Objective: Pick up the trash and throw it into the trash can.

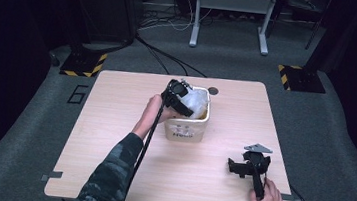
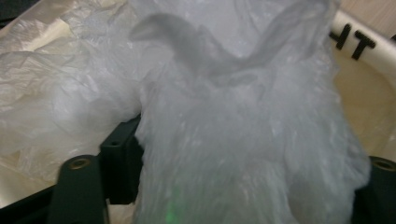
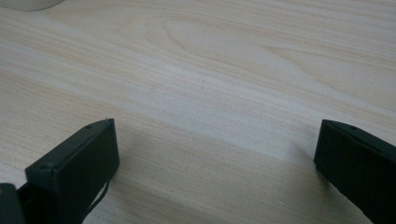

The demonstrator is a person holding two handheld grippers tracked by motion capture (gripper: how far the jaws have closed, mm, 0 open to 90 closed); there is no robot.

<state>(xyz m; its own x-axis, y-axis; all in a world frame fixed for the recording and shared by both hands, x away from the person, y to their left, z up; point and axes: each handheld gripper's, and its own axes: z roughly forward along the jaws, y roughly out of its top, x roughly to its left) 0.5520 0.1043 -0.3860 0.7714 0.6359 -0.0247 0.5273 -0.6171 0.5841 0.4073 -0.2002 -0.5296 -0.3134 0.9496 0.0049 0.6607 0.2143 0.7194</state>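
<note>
Hovering over the bin (image 1: 187,126), the left tool (image 1: 182,101) has its jaws partly apart around a clear plastic bag (image 1: 196,102) (stuffed inside the bin); right of the bin, the right tool (image 1: 240,166) rests wide open on the desk (image 1: 113,124)

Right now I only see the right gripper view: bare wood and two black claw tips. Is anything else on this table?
Observer: Yes. A white bin stands near the middle of the table, with crumpled clear plastic in its top.
Operator: Where is the other claw?
Observer: The left claw is at the bin's mouth, its jaws apart with the plastic bunched between them.
Operator: And where on the table is mine?
Observer: The right claw sits low near the front right corner, pointing left, well apart from the bin.
</note>
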